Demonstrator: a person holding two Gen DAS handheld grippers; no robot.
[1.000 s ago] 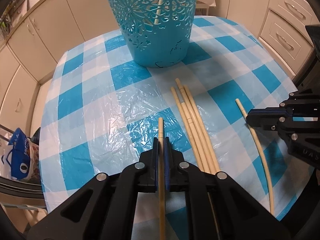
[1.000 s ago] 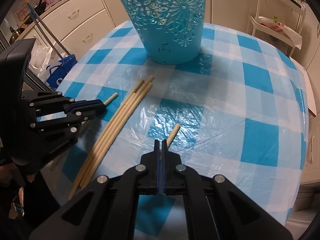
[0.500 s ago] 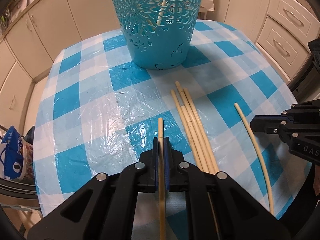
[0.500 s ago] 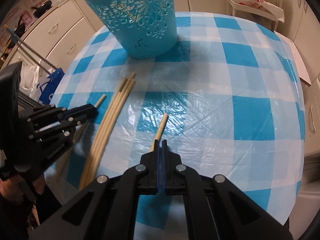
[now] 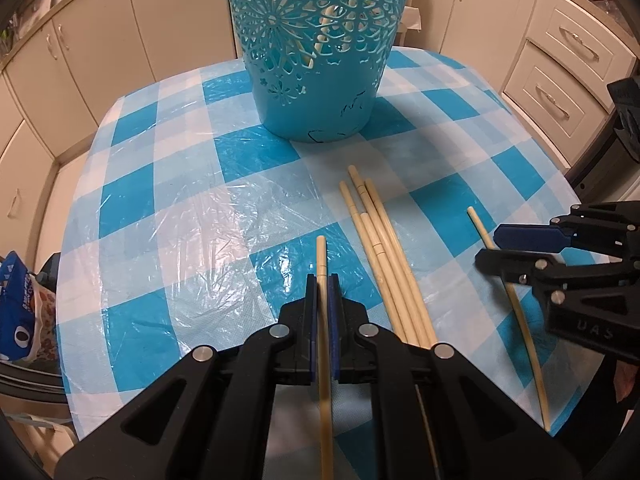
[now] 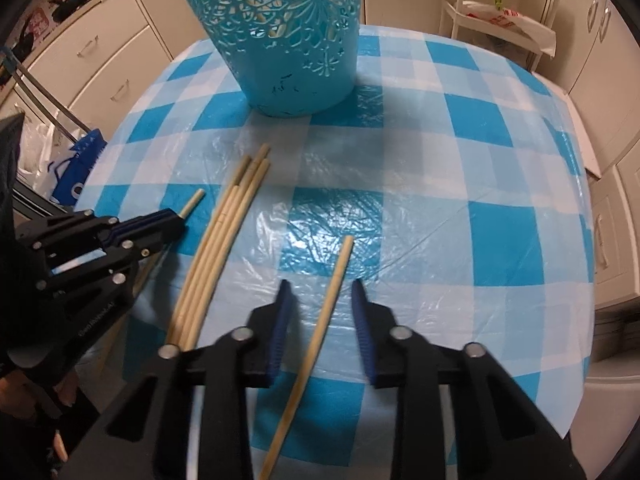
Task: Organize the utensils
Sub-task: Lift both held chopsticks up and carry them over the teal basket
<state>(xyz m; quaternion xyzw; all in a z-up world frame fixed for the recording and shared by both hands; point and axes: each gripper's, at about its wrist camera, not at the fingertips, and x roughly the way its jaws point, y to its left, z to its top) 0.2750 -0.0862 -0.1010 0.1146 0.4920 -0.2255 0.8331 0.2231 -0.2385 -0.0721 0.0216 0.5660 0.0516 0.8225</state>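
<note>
My left gripper (image 5: 322, 280) is shut on a pale wooden chopstick (image 5: 321, 252) that sticks out ahead of the jaws, just over the checked tablecloth. My right gripper (image 6: 322, 292) is open, and a single chopstick (image 6: 334, 280) lies on the cloth between its fingers. This chopstick also shows in the left wrist view (image 5: 516, 300) under the right gripper (image 5: 486, 246). A bundle of several chopsticks (image 5: 380, 240) lies between the two grippers; it also shows in the right wrist view (image 6: 224, 236). The teal lattice holder (image 5: 316, 48) stands upright at the far side with sticks inside.
The round table's blue-and-white checked plastic cloth (image 5: 160, 216) ends close to both grippers. Cream kitchen cabinets (image 5: 572, 52) surround the table. A blue bag (image 5: 16, 308) sits on the floor at the left. A white rack with bags (image 6: 504, 12) stands at the back right.
My right gripper has opened and the chopstick it was shut on now lies loose between its fingers. My left gripper keeps its hold and has barely moved.
</note>
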